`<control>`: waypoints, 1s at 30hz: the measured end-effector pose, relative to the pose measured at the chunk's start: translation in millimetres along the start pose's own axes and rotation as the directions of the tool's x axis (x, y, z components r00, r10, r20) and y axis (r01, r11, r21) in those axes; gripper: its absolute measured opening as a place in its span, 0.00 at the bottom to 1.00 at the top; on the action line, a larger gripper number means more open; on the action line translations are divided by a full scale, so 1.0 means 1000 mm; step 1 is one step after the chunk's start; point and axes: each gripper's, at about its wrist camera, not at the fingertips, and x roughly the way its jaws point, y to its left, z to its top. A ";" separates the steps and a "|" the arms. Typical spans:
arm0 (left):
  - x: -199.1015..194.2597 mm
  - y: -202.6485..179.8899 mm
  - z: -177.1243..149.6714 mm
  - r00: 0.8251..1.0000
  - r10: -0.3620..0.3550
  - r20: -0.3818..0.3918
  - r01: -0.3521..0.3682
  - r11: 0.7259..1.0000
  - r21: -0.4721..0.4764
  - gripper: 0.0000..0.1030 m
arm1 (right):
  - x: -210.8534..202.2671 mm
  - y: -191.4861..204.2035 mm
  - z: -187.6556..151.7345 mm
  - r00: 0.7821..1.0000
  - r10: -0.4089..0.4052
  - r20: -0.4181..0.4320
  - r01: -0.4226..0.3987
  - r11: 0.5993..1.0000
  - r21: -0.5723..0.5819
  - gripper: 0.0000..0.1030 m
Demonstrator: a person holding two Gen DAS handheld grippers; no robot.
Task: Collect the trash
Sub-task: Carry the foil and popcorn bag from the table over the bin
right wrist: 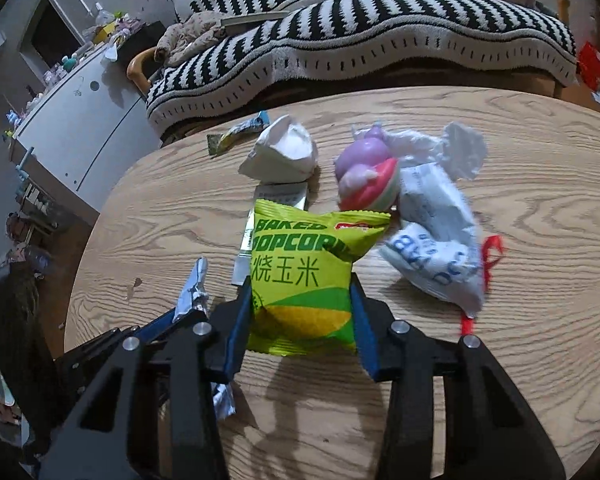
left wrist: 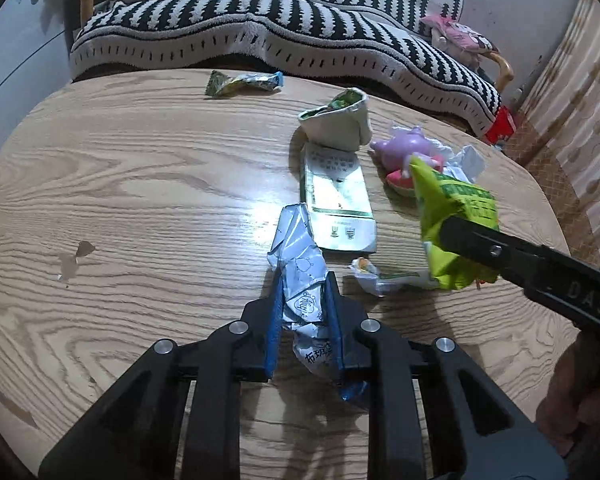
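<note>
On the wooden table (left wrist: 120,184) my left gripper (left wrist: 305,280) is shut on a crumpled silver-white wrapper (left wrist: 296,248), whose top sticks out past the blue pads. The right wrist view shows the same wrapper (right wrist: 194,288) at lower left, held by the left gripper (right wrist: 176,316). My right gripper (right wrist: 300,284) is shut on a green popcorn bag (right wrist: 300,264), a pad pressing on each side. Both pieces hang just above the tabletop. Seen from the left wrist, the popcorn bag (left wrist: 448,196) hangs at the right in the right gripper (left wrist: 446,234).
More litter lies on the table: a flat white-green carton (left wrist: 336,196), a crumpled white pouch (left wrist: 340,120), a small torn wrapper (left wrist: 376,276), a candy wrapper (left wrist: 244,82) near the far edge, and a white plastic bag (right wrist: 436,248). A purple toy (left wrist: 404,148) and a striped sofa (left wrist: 260,28) stand behind.
</note>
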 end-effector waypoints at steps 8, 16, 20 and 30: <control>-0.009 -0.043 -0.001 1.000 -0.017 0.026 0.014 0.996 0.084 0.19 | -0.060 -0.044 -0.023 0.997 -0.027 0.066 0.025 0.999 0.038 0.43; -0.020 -0.135 -0.014 0.994 -0.098 0.049 0.084 0.967 0.241 0.19 | -0.138 -0.130 -0.071 0.983 -0.105 0.149 0.080 0.983 0.164 0.43; -0.019 -0.190 -0.027 0.988 -0.153 0.024 0.137 0.935 0.327 0.19 | -0.179 -0.185 -0.108 0.961 -0.210 0.183 0.161 0.955 0.248 0.43; -0.020 -0.359 -0.102 0.945 -0.316 -0.083 0.303 0.751 0.587 0.19 | -0.275 -0.310 -0.232 0.880 -0.438 0.185 0.292 0.805 0.516 0.43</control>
